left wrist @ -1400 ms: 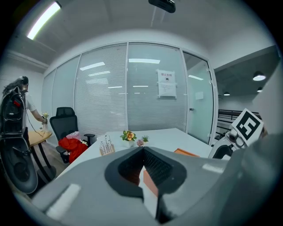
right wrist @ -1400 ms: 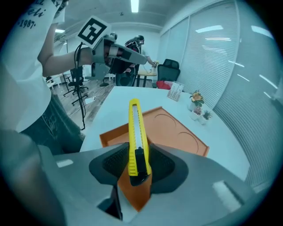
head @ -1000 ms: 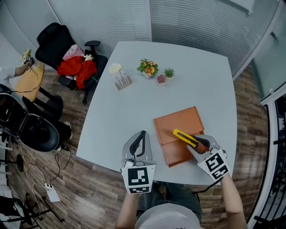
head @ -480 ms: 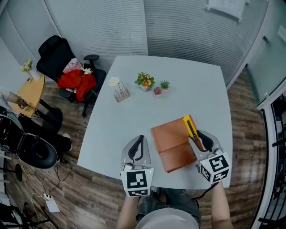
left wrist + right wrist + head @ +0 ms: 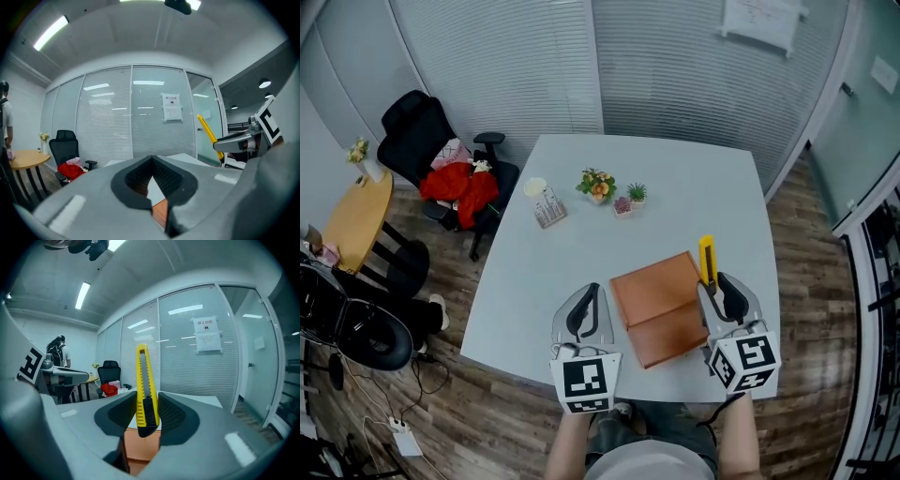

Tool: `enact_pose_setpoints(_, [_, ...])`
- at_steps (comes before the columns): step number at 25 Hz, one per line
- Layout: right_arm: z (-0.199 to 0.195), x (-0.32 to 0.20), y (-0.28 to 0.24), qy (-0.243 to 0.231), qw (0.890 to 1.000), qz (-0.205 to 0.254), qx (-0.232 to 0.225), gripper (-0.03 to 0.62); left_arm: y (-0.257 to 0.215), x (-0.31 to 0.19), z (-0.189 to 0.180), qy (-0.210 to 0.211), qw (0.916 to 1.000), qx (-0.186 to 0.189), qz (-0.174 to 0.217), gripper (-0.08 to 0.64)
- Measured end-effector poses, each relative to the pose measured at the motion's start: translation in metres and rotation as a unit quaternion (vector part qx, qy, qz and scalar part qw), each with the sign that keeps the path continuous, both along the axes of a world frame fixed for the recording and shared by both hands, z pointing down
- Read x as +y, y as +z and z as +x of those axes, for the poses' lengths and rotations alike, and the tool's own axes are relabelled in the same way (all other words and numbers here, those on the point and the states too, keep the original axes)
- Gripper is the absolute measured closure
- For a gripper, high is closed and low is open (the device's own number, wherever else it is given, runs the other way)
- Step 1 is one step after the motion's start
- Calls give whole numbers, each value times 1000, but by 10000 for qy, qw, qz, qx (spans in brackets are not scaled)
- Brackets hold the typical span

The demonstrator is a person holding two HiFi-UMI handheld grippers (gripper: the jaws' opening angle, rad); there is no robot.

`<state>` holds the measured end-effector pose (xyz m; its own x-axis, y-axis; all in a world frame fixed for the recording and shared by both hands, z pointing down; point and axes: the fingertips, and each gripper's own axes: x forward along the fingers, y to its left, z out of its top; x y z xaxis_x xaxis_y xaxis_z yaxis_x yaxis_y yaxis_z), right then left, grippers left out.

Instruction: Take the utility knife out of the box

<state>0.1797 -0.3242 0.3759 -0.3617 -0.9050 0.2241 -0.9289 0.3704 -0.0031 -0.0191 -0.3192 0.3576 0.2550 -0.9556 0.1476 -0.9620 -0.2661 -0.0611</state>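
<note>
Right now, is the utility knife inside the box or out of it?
Out. The right gripper holds the utility knife between its fingers, beside the orange box, not in it.

Bright, even office light pours from white ceiling strip lamps (image 5: 51, 32), which flare to pure white and streak reflections across the slatted glass wall (image 5: 140, 117). Shadows on the pale grey table (image 5: 581, 234) are faint and soft. Both gripper views bow hard at the edges into a black circular vignette. The near grey shell of the right gripper (image 5: 146, 400) blurs, while the yellow-and-black utility knife (image 5: 143, 380) is crisp.
</note>
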Motion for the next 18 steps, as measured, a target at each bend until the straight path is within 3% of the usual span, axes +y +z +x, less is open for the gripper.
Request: enact_pose_setpoints(18, [16,19,-29,577,9974,392,-181,420,-31,7,-5,-136,9991,223,321,560])
